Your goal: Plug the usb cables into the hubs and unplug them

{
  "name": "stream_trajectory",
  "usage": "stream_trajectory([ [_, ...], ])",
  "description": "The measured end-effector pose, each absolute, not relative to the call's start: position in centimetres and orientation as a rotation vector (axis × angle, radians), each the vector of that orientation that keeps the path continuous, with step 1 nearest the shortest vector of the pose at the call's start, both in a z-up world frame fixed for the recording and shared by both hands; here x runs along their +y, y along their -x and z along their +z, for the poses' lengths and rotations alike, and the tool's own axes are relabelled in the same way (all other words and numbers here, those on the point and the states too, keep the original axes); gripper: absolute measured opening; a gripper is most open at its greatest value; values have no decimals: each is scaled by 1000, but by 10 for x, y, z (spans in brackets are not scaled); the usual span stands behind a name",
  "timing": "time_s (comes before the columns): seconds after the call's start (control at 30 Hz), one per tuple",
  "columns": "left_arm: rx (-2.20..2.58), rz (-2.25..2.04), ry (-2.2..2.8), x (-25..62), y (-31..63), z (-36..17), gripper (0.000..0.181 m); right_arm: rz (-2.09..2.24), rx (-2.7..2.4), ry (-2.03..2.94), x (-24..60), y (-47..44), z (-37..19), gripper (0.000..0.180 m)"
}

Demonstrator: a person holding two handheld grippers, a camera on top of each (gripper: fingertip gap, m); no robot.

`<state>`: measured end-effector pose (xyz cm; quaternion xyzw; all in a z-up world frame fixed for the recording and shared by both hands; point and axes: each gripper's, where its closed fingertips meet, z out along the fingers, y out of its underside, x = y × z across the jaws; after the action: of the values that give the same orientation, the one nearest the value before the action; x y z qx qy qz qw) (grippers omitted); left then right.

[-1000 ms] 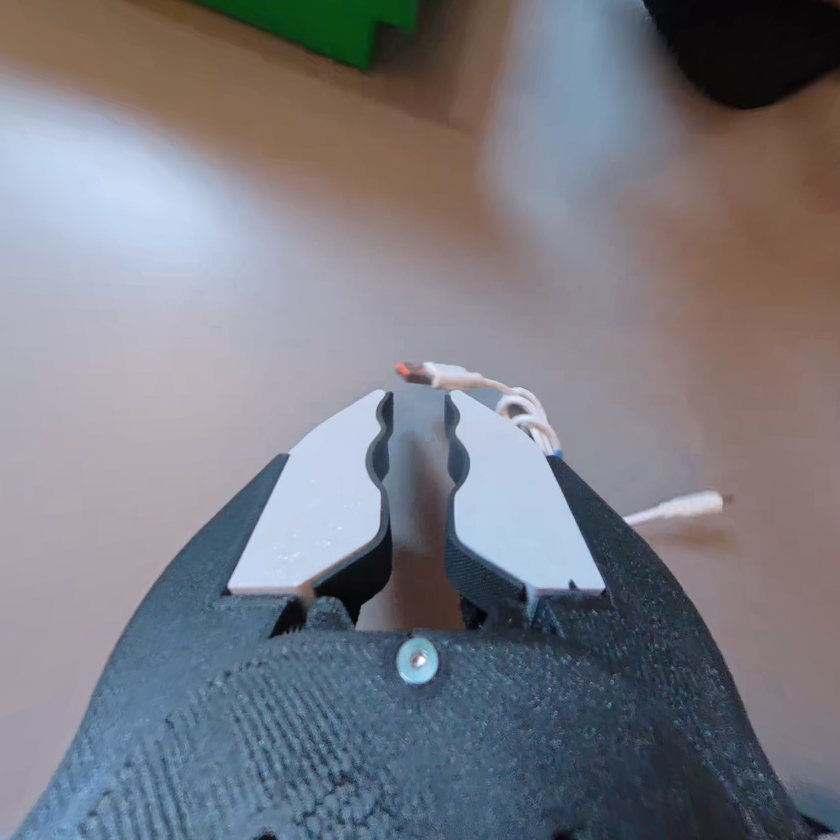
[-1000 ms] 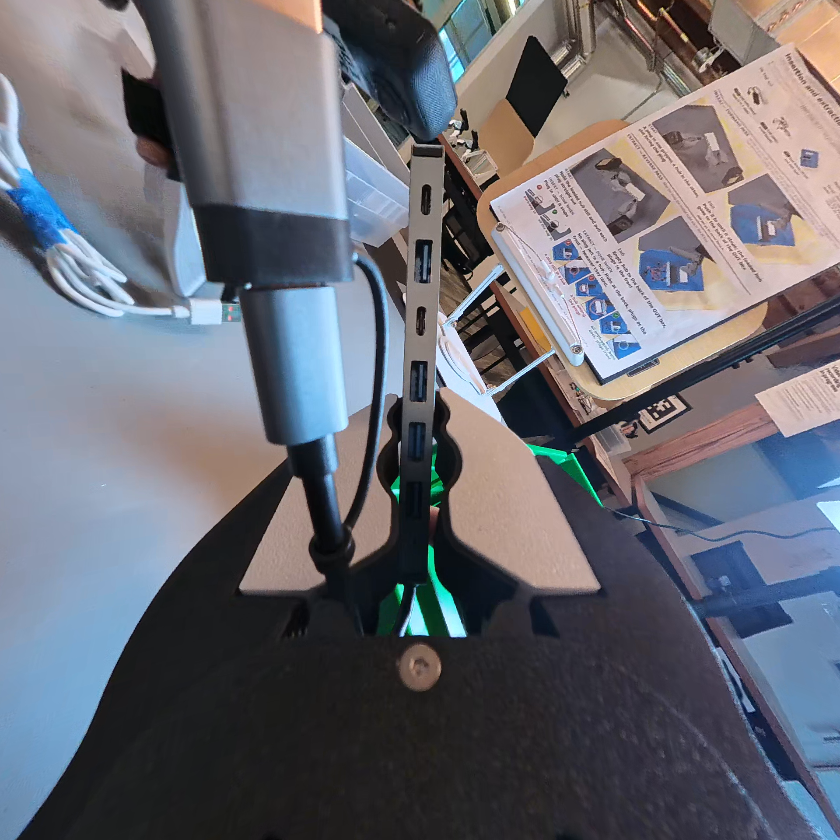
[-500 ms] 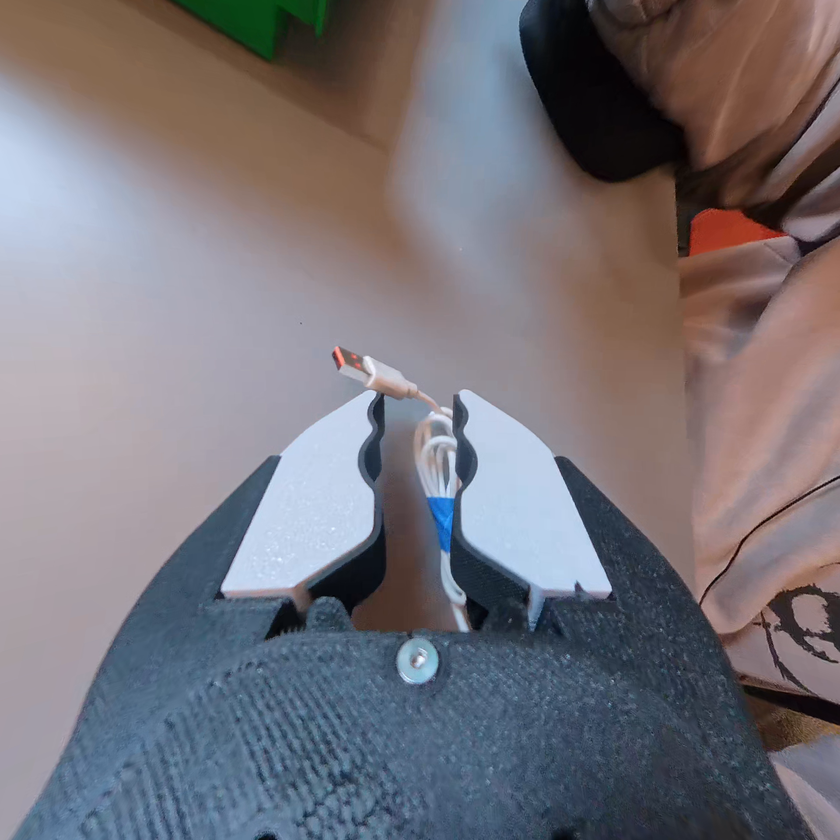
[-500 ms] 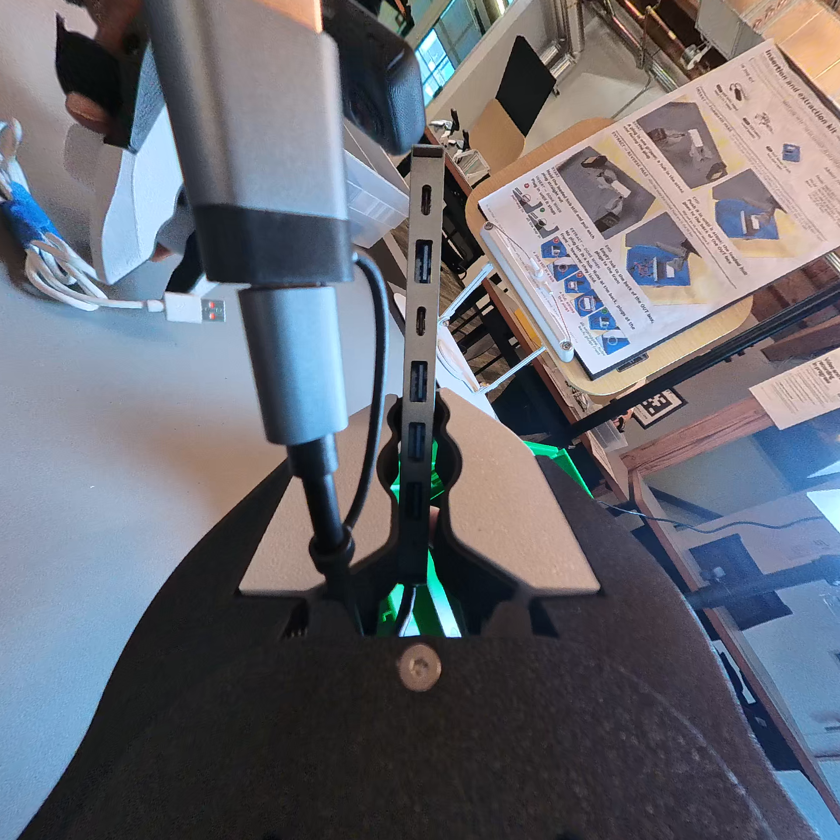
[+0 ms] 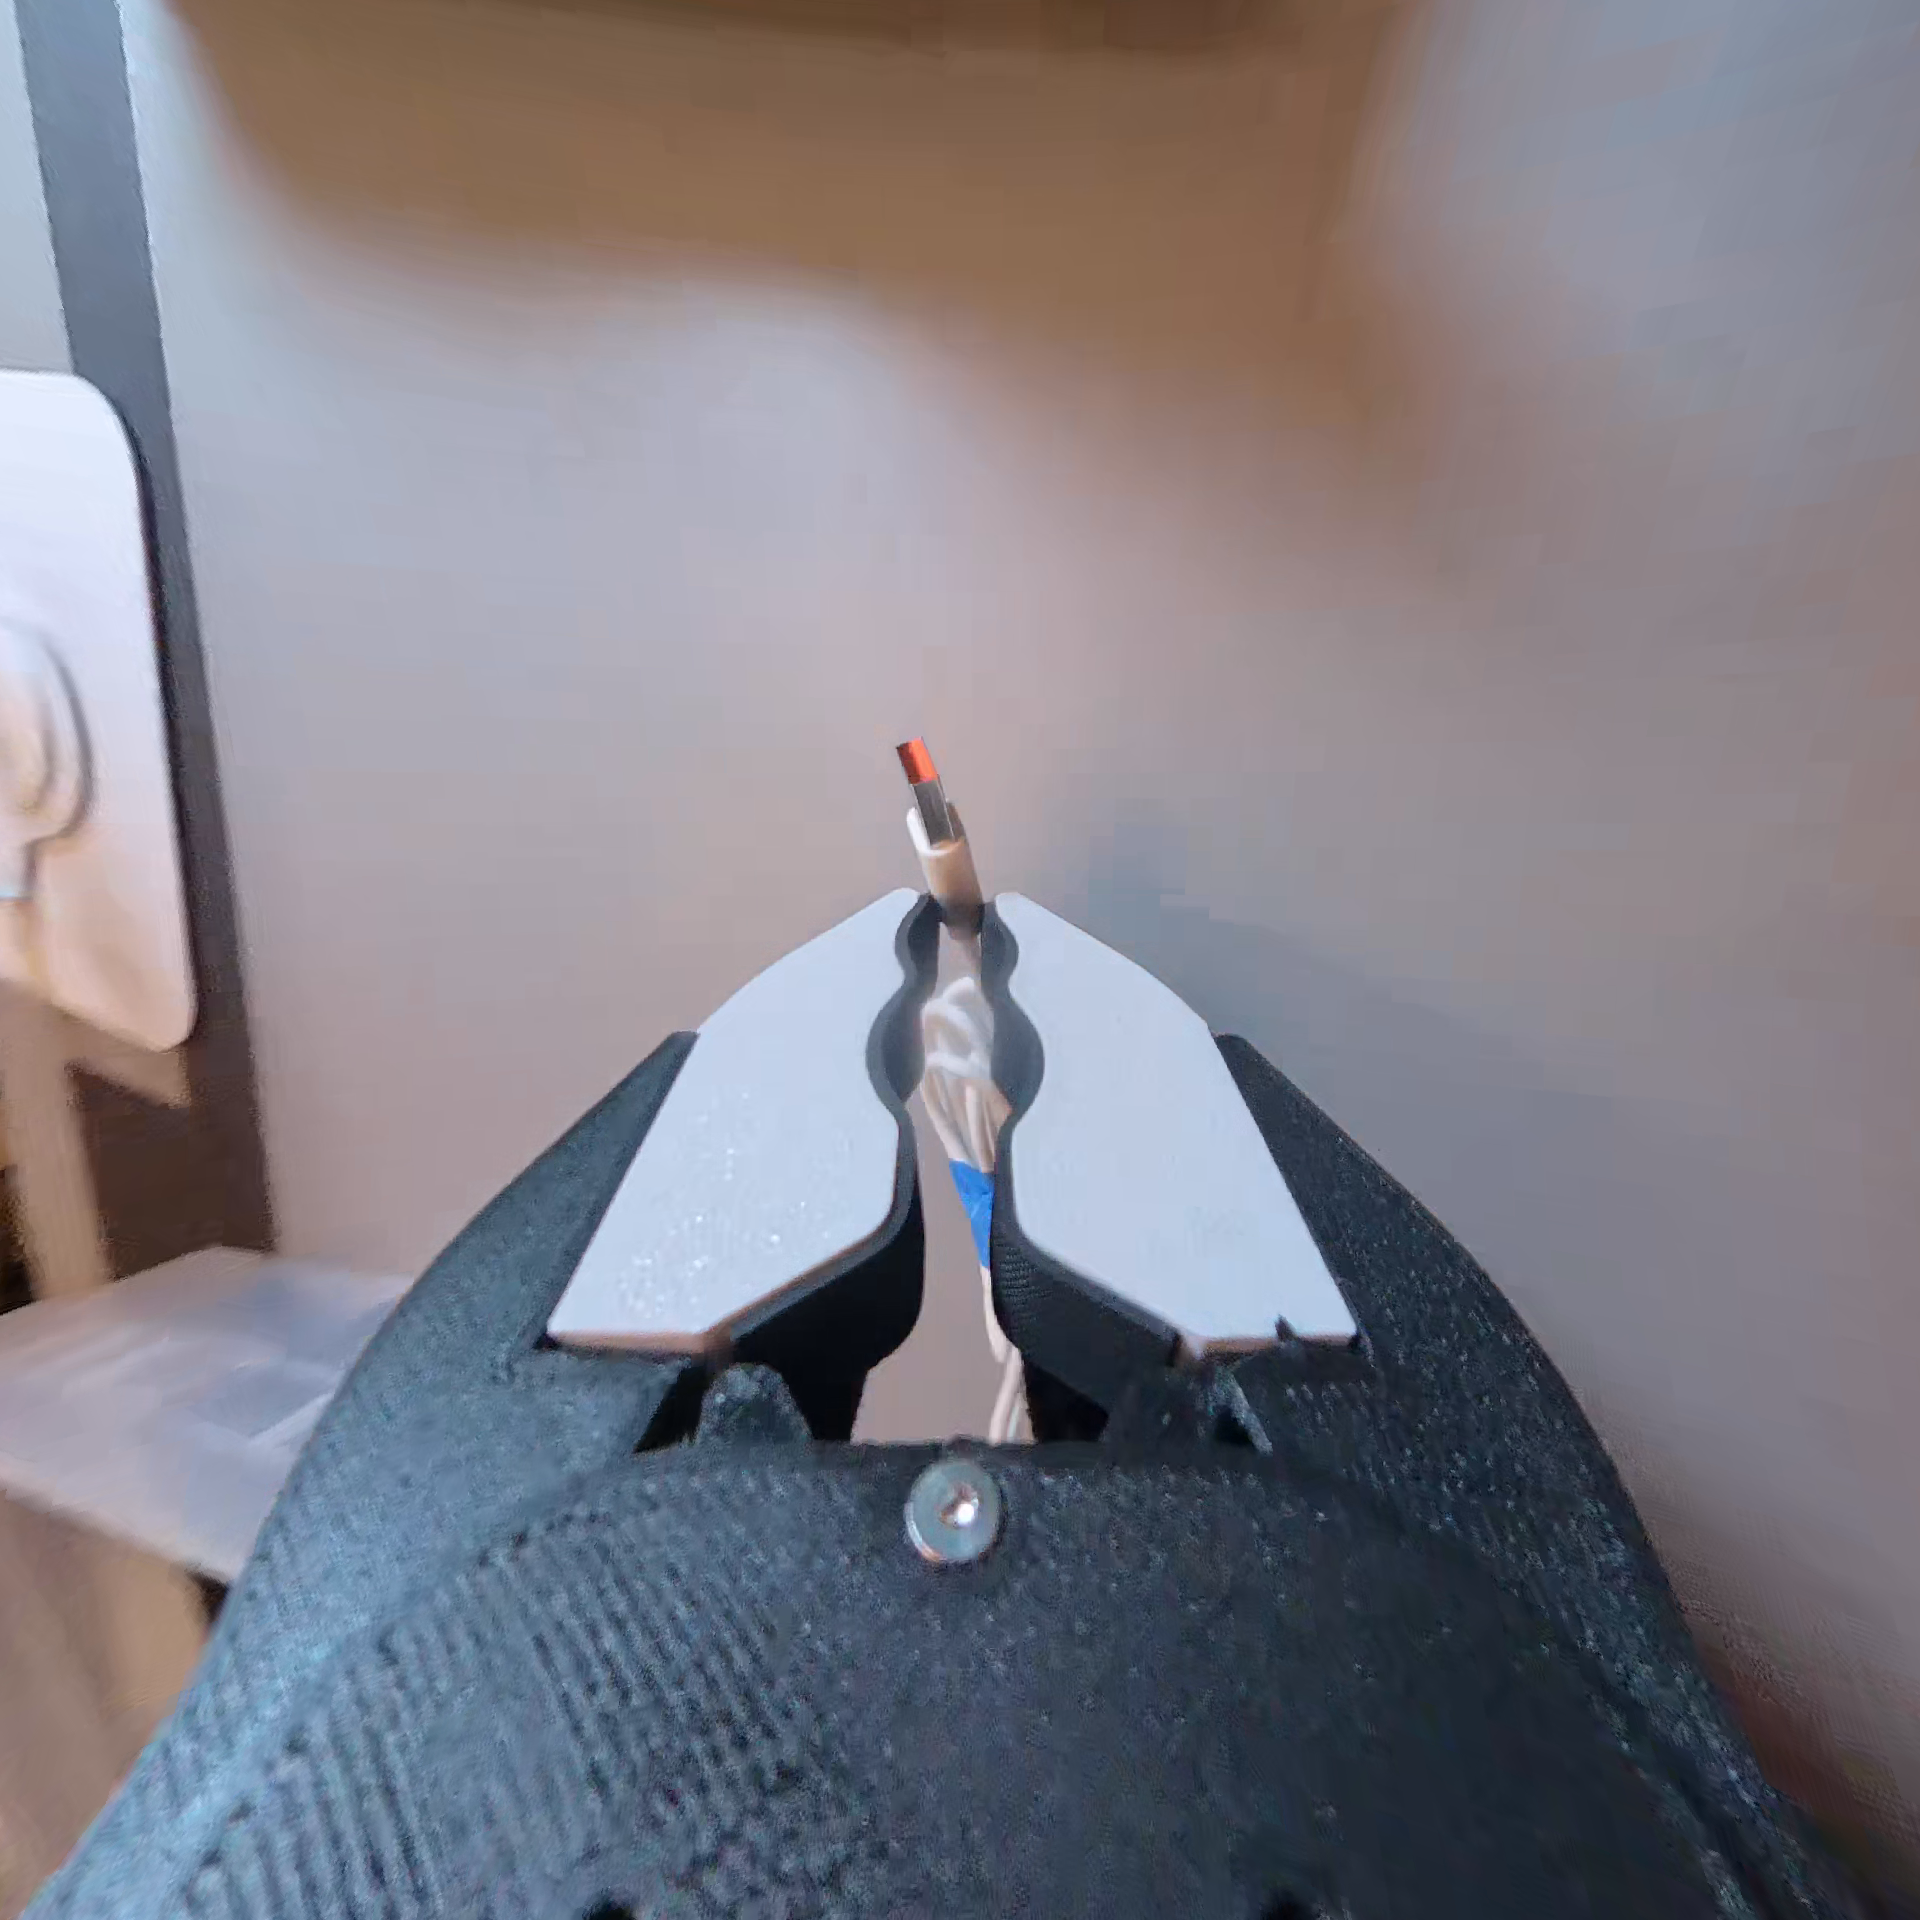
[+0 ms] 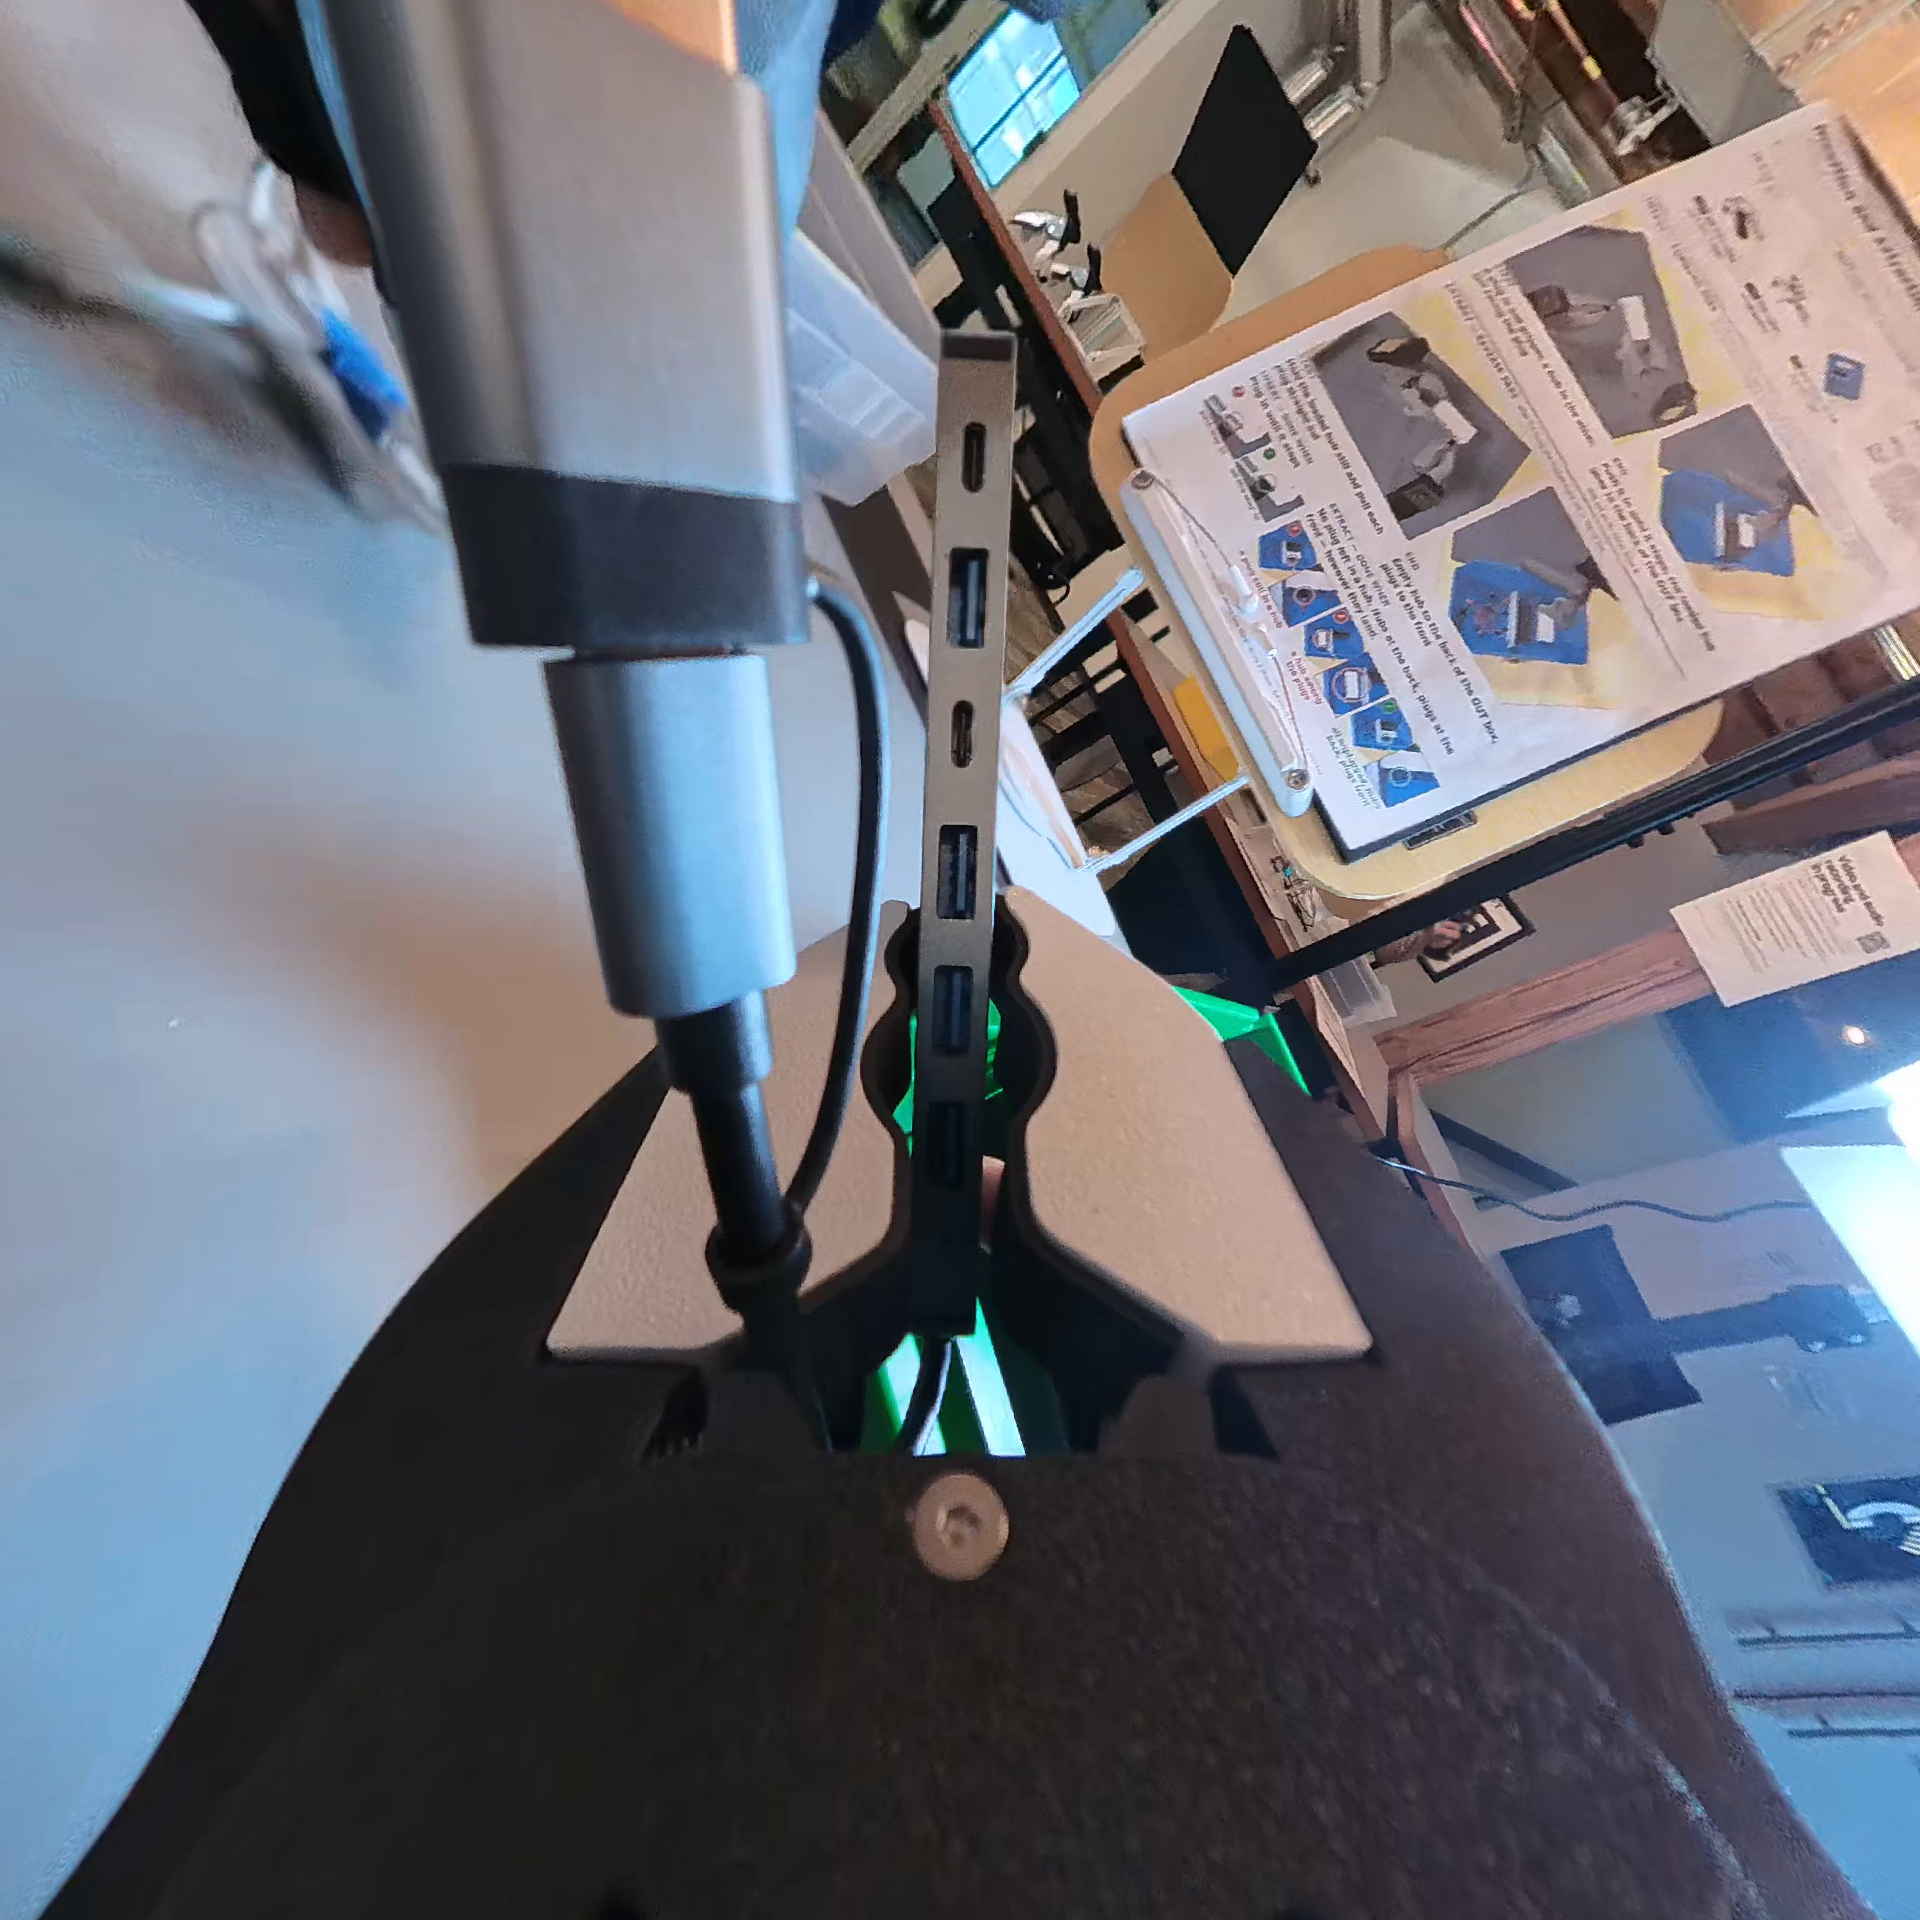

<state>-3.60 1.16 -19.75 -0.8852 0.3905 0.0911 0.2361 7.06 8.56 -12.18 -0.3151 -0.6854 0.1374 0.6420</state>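
Observation:
My left gripper (image 5: 958, 906) is shut on a white USB cable (image 5: 961, 1060) just behind its plug (image 5: 932, 808), which has a red tip and sticks out past the fingertips, lifted off the table. The coiled cable with blue tape (image 5: 971, 1200) hangs between the fingers. My right gripper (image 6: 956, 914) is shut on a slim dark grey hub (image 6: 966, 665) held edge-on, its row of empty ports facing the camera. The hub's own silver plug (image 6: 675, 831) and black lead (image 6: 862, 862) hang at the left, below a silver block (image 6: 613, 312).
The grey table (image 5: 1351, 727) fills the left wrist view, with a dark post (image 5: 156, 520) and white chair (image 5: 73, 727) at left. In the right wrist view a clipboard with picture sheets (image 6: 1507, 499) stands at right, a green bin (image 6: 1236, 1023) lies behind the fingers, and clear boxes (image 6: 862, 353) sit beyond.
My left gripper has closed on the cable behind its plug and lifted it from the table, turning leftward. The right gripper still holds the hub, tilted slightly.

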Motion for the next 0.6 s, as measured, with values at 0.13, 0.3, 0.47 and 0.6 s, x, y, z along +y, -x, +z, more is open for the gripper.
stream_trajectory([
  [0.13,1262,481,2478,1,36,-222,8,194,-1672,683,86,-67,-144,12],
  [0.3,1266,58,2464,-10,1,-229,11,157,-1747,692,89,-70,-155,12],
  [0.47,1230,-287,2348,-16,-3,-208,22,229,-1695,751,98,-76,-145,12],
  [0.6,1298,-362,2252,-14,14,-190,25,246,-1663,779,104,-77,-141,12],
])
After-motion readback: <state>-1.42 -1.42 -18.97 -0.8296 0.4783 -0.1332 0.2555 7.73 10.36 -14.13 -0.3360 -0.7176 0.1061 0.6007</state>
